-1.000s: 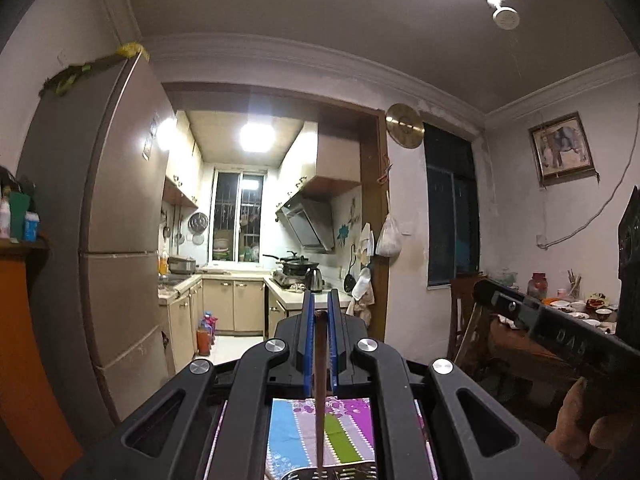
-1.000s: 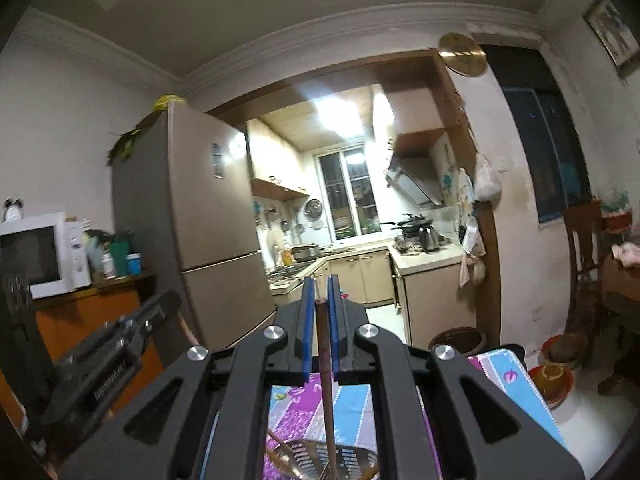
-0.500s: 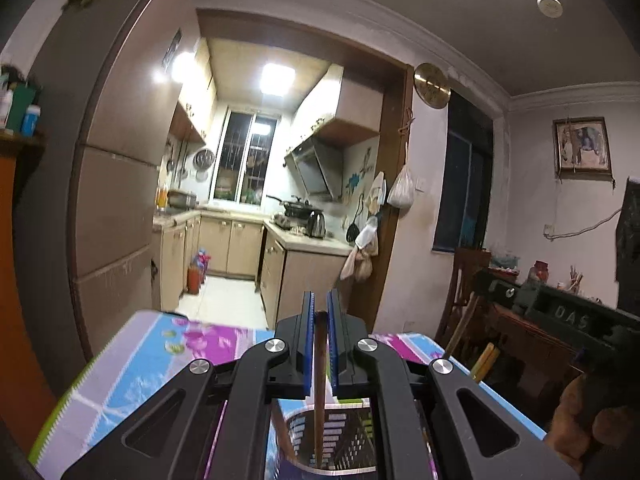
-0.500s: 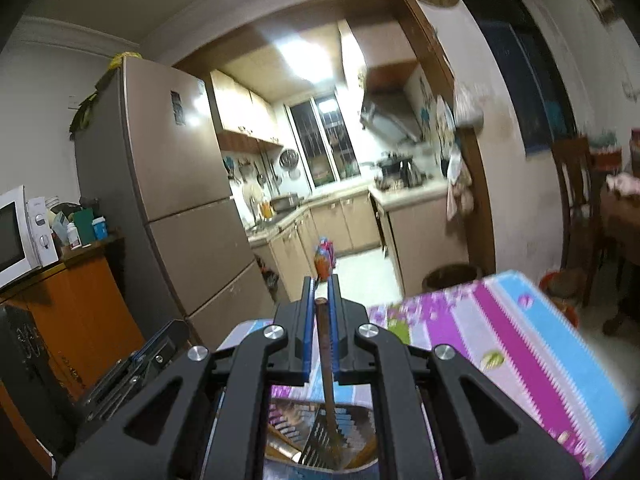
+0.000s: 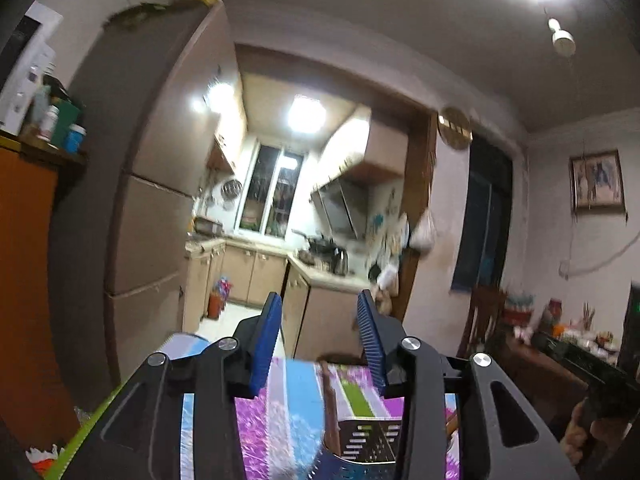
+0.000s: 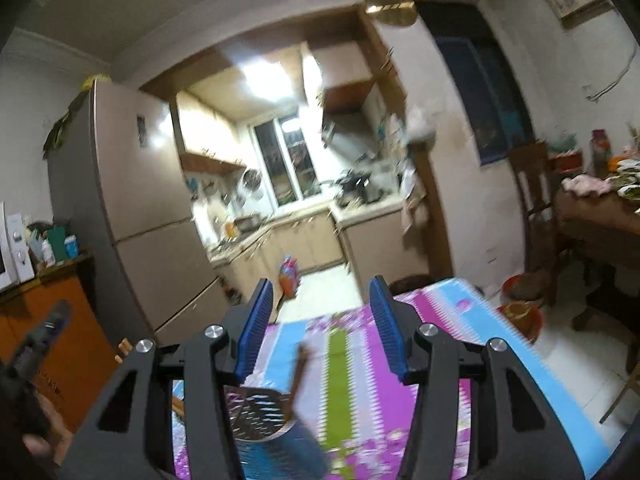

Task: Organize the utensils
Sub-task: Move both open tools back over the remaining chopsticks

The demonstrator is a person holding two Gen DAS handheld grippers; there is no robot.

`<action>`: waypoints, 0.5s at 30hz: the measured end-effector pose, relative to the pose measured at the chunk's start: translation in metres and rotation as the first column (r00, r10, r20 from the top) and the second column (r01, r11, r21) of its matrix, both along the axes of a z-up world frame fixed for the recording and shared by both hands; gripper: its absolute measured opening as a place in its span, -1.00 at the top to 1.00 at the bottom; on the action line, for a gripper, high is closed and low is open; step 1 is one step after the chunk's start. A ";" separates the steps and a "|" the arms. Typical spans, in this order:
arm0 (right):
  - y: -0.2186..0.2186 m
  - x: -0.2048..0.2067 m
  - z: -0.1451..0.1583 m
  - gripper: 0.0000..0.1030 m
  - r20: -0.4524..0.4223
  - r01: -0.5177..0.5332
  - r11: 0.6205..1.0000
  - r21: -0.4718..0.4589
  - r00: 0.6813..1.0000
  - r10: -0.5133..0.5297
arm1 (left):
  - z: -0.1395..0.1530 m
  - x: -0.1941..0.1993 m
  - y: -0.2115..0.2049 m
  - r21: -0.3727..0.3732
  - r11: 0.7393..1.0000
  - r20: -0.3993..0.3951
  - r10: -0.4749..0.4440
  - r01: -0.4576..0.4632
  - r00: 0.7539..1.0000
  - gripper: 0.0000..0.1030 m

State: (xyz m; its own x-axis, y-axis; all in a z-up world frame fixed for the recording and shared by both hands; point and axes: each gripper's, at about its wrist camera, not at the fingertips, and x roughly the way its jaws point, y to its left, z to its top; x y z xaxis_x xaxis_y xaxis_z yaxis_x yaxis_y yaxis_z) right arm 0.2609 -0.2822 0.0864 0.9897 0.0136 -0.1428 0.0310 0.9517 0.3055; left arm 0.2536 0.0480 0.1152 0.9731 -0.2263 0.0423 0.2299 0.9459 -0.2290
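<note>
While your left tongs and right tongs both gape wide and grip nothing, each chopstick stands loose in the holder below. That perforated metal holder sits on the desk, on its striped cloth.

Black-framed left claw and right claw carry ribbed blue pads, and below them lie the pink, blue, white and green striped tabletop, a brown chopstick and a dark perforated holder.
</note>
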 end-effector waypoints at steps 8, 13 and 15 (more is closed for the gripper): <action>-0.060 -0.122 -0.001 0.03 0.035 0.080 0.989 -0.121 0.997 -0.076 | 0.012 -0.124 0.060 0.069 0.989 0.152 0.119 -0.131 0.981 -0.19; -0.076 -0.202 -0.029 -0.16 0.012 0.164 0.957 -0.240 0.986 -0.166 | -0.020 -0.178 0.079 0.191 0.961 0.095 0.183 -0.198 0.979 -0.21; -0.083 -0.231 -0.045 -0.27 -0.017 0.190 0.947 -0.261 0.979 -0.201 | -0.038 -0.201 0.082 0.256 0.935 0.078 0.234 -0.247 0.969 -0.21</action>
